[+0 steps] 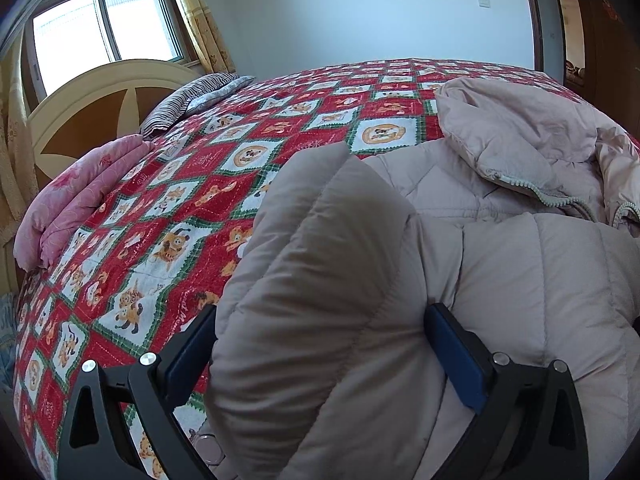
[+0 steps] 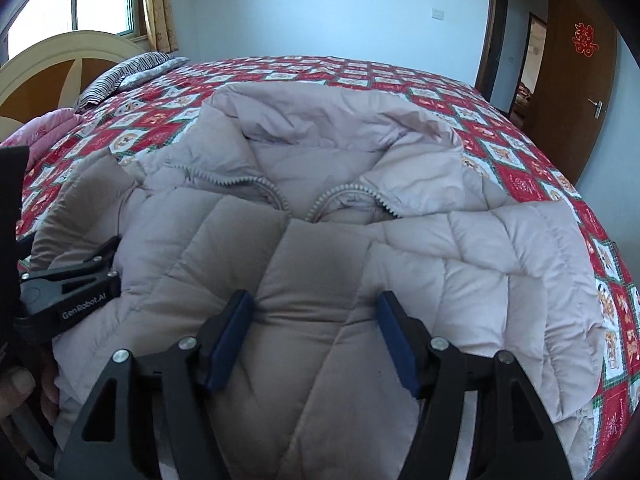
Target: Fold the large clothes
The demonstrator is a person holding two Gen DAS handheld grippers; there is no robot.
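A big bed (image 2: 520, 128) fills the room, covered by a red blanket (image 1: 168, 216) with white squares and little cartoon animals. On top of the blanket lies a big puffy coat (image 2: 460, 264) in a pale pinkish grey. It lies face up, with its hood (image 2: 320, 120) spread out toward the far side of the bed and its zipper (image 2: 276, 194) open at the neck. The near part of the coat is lifted up and bunched in thick folds.

At the head of the bed, on the left, stands a round cream and brown headboard (image 1: 100, 104). Beside it lie a folded pink quilt (image 1: 80, 188) and a striped pillow (image 1: 188, 100). Behind the headboard is a window (image 1: 104, 24) with yellow curtains (image 1: 200, 20). On the right is a brown door (image 2: 576, 92) with a red paper sign on it.

The left tongs (image 1: 320, 354) hold a fat fold of the coat between their two blue pads, near the coat's left edge. The right tongs (image 2: 314, 338) also hold a thick fold of the coat, near its middle. The pads press into the puffy cloth on both sides.
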